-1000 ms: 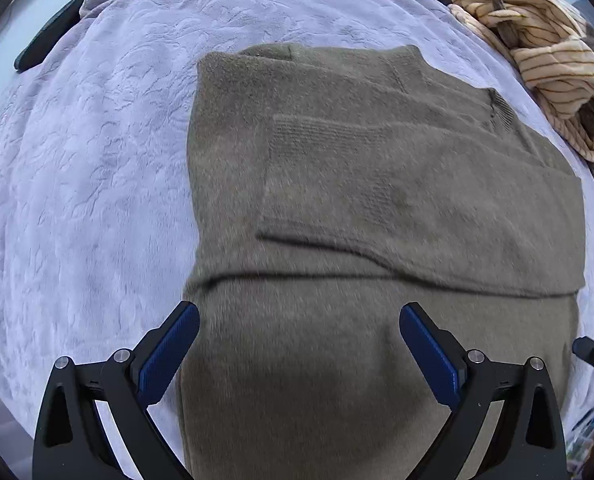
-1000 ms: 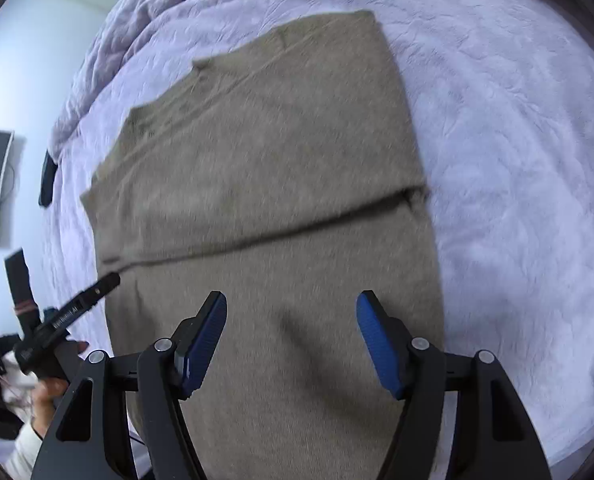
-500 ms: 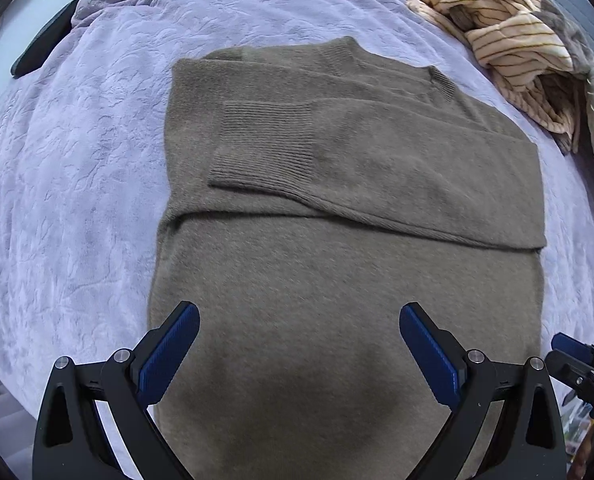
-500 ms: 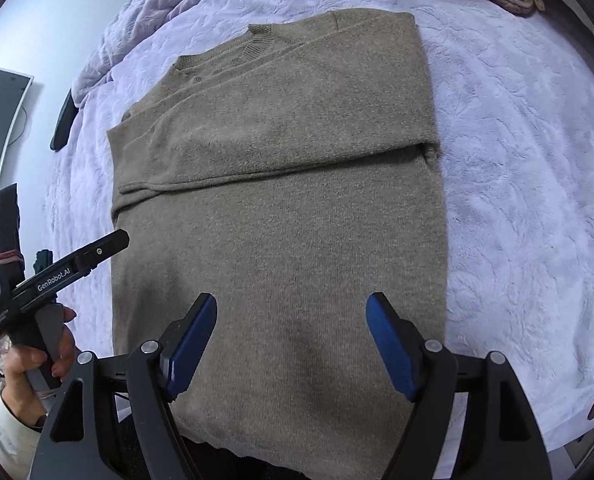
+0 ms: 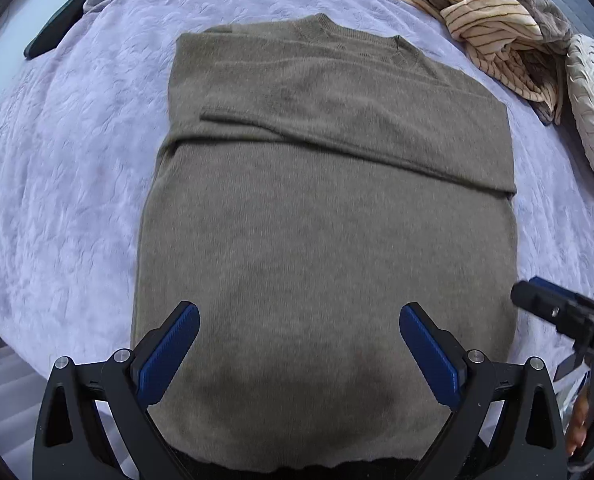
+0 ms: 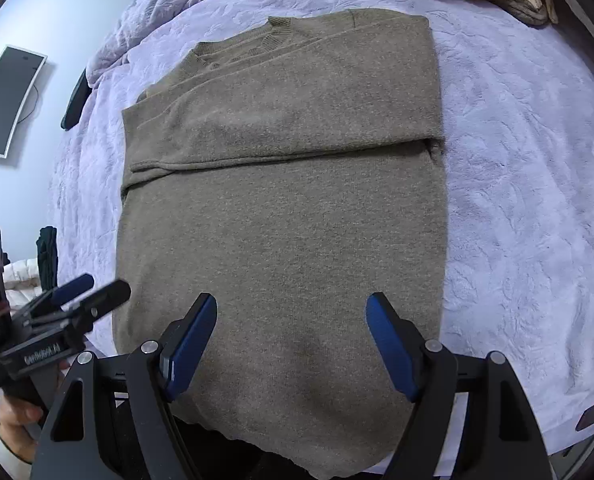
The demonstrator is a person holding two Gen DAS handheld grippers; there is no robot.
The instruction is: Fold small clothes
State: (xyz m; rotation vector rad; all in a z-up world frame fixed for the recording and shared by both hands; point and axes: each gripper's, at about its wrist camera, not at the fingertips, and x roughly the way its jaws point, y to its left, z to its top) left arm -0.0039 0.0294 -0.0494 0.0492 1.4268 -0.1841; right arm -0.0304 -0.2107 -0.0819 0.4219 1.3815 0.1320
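Note:
An olive-brown knit sweater [image 5: 329, 220] lies flat on a lavender bedspread [image 5: 69, 168], collar at the far end, both sleeves folded across the chest. It also shows in the right wrist view [image 6: 285, 208]. My left gripper [image 5: 299, 324] is open and empty, above the sweater's near hem. My right gripper [image 6: 291, 320] is open and empty, above the hem too. The right gripper also shows at the right edge of the left wrist view [image 5: 557, 316]. The left gripper shows at the left in the right wrist view [image 6: 77, 292], in a hand.
A striped cream garment [image 5: 489, 28] and a white knitted item [image 5: 593, 104] lie crumpled at the far right of the bed. A dark flat object [image 5: 53, 24] lies at the far left edge. A monitor [image 6: 5, 100] hangs on the wall at left.
Both grippers have pulled back toward the near hem, so more of the sweater shows. Both stay open.

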